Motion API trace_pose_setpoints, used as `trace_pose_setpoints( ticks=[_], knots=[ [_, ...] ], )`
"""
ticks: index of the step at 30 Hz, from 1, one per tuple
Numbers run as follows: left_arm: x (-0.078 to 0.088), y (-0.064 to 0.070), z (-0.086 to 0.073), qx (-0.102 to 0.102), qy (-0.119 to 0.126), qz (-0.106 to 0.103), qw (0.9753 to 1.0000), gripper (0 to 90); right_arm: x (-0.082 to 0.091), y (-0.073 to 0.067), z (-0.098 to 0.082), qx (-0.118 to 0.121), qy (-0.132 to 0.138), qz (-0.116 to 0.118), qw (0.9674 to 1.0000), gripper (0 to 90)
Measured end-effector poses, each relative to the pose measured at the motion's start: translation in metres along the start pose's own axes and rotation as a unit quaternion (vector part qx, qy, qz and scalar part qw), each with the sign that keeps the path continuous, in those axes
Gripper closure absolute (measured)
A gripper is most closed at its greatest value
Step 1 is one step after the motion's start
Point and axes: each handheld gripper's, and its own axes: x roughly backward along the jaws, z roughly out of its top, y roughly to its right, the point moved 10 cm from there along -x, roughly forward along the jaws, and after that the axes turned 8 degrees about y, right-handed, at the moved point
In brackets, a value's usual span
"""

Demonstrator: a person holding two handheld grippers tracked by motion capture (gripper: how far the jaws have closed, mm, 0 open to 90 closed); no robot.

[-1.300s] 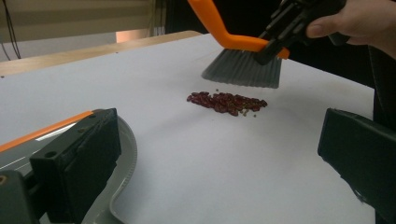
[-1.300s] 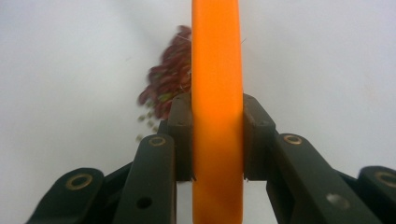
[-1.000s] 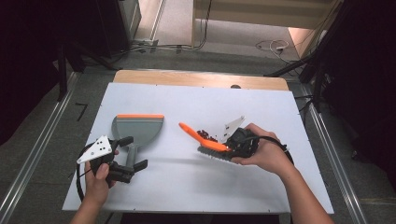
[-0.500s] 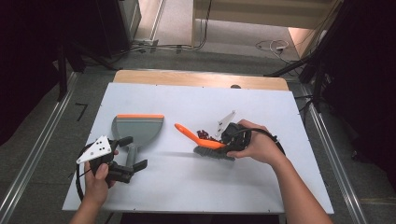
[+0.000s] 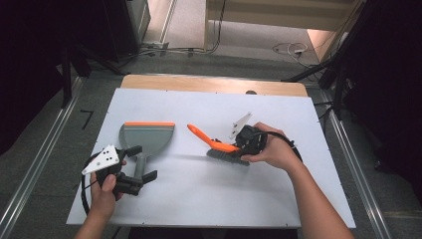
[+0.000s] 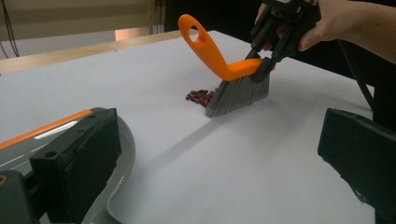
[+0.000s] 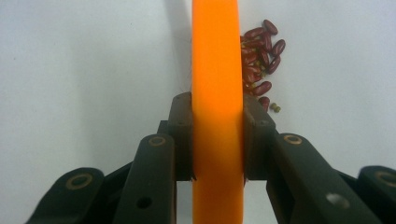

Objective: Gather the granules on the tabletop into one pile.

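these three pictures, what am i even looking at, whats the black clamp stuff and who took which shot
A person at a white table holds a hand-operated two-jaw gripper in each hand. One camera looks down from above; one rides on each gripper, looking along its black jaws. The right gripper is clamped on the orange handle of a small brush, whose grey bristles rest beside a little pile of red beans. The left gripper is open, its jaws either side of the handle of a grey dustpan.
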Motion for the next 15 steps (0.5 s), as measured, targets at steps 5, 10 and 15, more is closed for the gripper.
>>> trace_pose_setpoints(
  ticks=[5, 10, 15],
  knots=[
    [-0.001, 0.000, 0.000, 0.001, 0.001, -0.001, 1.0000, 0.6, -0.001, 0.002, 0.003, 0.002, 0.000, -0.008, 1.0000, 68.7],
    [0.000, -0.001, 0.000, 0.002, 0.002, 0.001, 1.0000, 0.6, 0.003, -0.003, 0.005, 0.002, 0.001, -0.008, 1.0000, 68.6],
    [-0.001, 0.000, 0.000, 0.001, 0.000, -0.001, 1.0000, 0.6, 0.012, -0.005, 0.008, 0.001, 0.014, -0.018, 0.9997, 68.6]
  ],
)
